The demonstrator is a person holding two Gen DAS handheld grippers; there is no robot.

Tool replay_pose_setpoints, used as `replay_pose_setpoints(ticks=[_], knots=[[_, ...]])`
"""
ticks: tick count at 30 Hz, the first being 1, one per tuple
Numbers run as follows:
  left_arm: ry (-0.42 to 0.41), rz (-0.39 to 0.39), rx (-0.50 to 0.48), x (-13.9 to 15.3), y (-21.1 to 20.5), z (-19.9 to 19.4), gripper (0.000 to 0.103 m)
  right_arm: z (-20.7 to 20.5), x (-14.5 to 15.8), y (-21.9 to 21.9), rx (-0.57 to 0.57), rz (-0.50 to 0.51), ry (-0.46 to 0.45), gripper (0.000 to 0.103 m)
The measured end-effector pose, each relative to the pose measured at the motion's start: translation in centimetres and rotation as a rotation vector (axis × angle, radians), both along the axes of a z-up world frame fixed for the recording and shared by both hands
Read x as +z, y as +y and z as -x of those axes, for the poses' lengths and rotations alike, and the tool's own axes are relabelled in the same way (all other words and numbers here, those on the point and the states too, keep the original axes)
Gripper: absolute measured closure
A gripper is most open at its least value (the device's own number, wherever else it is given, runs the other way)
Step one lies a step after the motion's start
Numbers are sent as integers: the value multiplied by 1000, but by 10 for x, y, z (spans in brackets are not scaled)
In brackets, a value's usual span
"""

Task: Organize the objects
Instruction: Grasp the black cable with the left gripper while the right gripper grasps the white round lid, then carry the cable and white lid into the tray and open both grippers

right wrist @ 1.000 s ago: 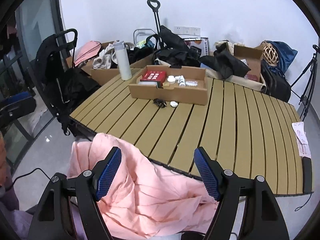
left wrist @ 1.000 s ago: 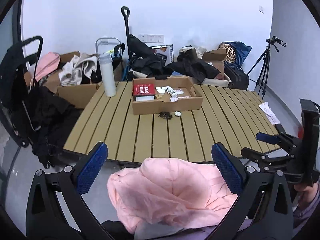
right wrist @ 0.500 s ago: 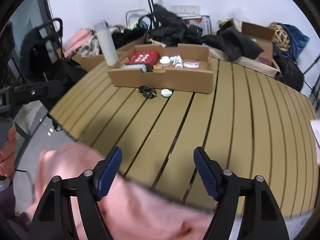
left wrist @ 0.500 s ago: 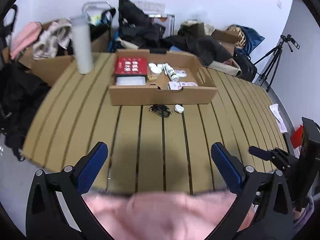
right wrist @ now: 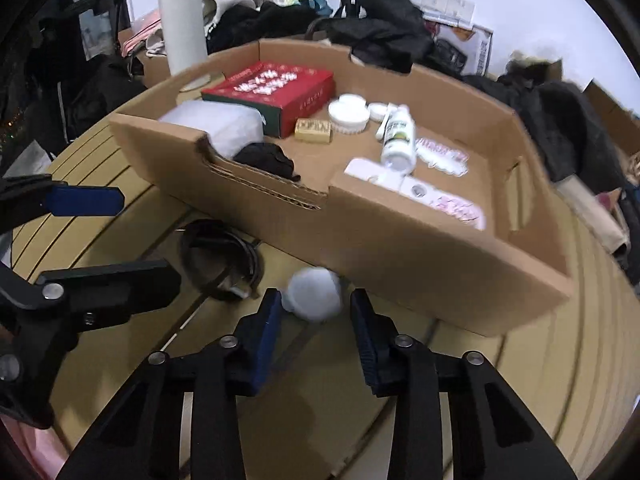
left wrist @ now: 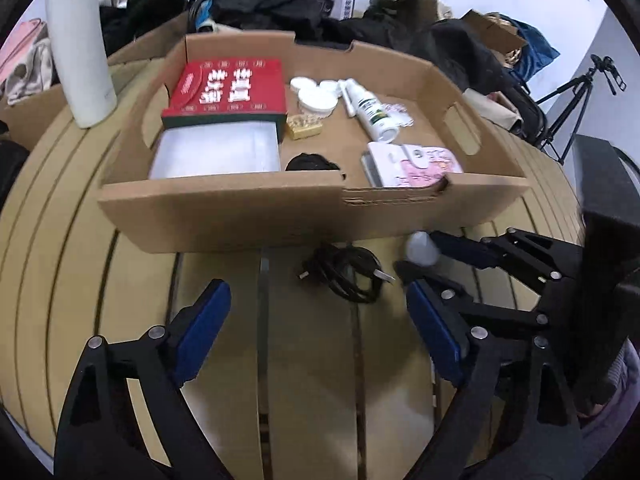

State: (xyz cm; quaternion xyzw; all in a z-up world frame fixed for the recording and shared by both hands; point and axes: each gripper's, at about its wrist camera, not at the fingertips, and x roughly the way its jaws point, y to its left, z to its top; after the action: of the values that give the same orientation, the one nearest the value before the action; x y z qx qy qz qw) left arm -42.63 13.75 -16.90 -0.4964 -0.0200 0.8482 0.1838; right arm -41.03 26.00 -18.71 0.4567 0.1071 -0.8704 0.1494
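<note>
A shallow cardboard box (left wrist: 312,216) (right wrist: 400,248) sits on the slatted table and holds a red box (left wrist: 228,88), a clear case, white jars, a spray bottle (left wrist: 370,110) and a pink packet. In front of it lie a coiled black cable (left wrist: 344,272) (right wrist: 220,256) and a small white round jar (left wrist: 422,248) (right wrist: 314,294). My left gripper (left wrist: 316,336) is open, just short of the cable. My right gripper (right wrist: 316,322) is partly closed with the white jar between its fingertips, not gripped; it also shows in the left wrist view (left wrist: 440,264).
A tall white bottle (left wrist: 78,48) (right wrist: 182,20) stands left of the box. Dark bags, clothes and cardboard boxes crowd the far side of the table (left wrist: 312,380). A tripod (left wrist: 580,100) stands at the right.
Both grippers have moved forward from the table's near edge to the box front. The pink cloth has dropped out of view. My right gripper has narrowed around the white jar.
</note>
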Motion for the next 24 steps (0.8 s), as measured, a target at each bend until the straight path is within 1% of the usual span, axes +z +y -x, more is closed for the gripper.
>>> replay_pose_setpoints(ticks=[1, 2, 4, 5, 6, 8, 9, 10, 11, 12, 13, 16, 17, 19, 22, 24], knots=[[-16, 2, 9, -5, 1, 5, 16, 2, 0, 1, -1, 9, 7, 73], [-32, 0, 20, -10, 1, 8, 16, 2, 0, 2, 0, 10, 13, 75], [-49, -9, 69, -17, 4, 14, 16, 1, 0, 4, 6, 21, 10, 75], [-22, -6, 90, -15, 8, 13, 16, 1, 0, 5, 8, 29, 7, 75], [-26, -8, 92, -16, 12, 14, 16, -3, 1, 7, 7, 38, 3, 75], [-43, -12, 91, -19, 26, 11, 16, -10, 4, 10, -20, 24, 9, 75], [-24, 34, 99, -19, 32, 9, 17, -16, 6, 13, -34, 24, 11, 75], [4, 114, 105, -21, 42, 5, 21, -23, 10, 18, -51, 38, 11, 75], [12, 167, 116, -23, 45, 5, 29, -31, 13, 24, -72, 56, 7, 75], [42, 211, 126, -22, 49, 1, 34, -39, 14, 29, -87, 63, -4, 75], [62, 220, 131, -20, 50, -4, 53, -49, 16, 35, -97, 77, -14, 75], [83, 247, 132, -16, 52, -20, 61, -82, 21, 50, -133, 96, -34, 75], [86, 259, 127, -15, 51, -26, 71, -94, 22, 55, -153, 101, -40, 75], [96, 247, 97, -7, 47, -43, 79, -116, 26, 65, -189, 125, -52, 75], [154, 161, 74, 25, 31, -75, 81, -151, 41, 75, -218, 130, -50, 75], [204, 123, 78, 55, 11, -102, 81, -169, 55, 77, -211, 107, -28, 75]])
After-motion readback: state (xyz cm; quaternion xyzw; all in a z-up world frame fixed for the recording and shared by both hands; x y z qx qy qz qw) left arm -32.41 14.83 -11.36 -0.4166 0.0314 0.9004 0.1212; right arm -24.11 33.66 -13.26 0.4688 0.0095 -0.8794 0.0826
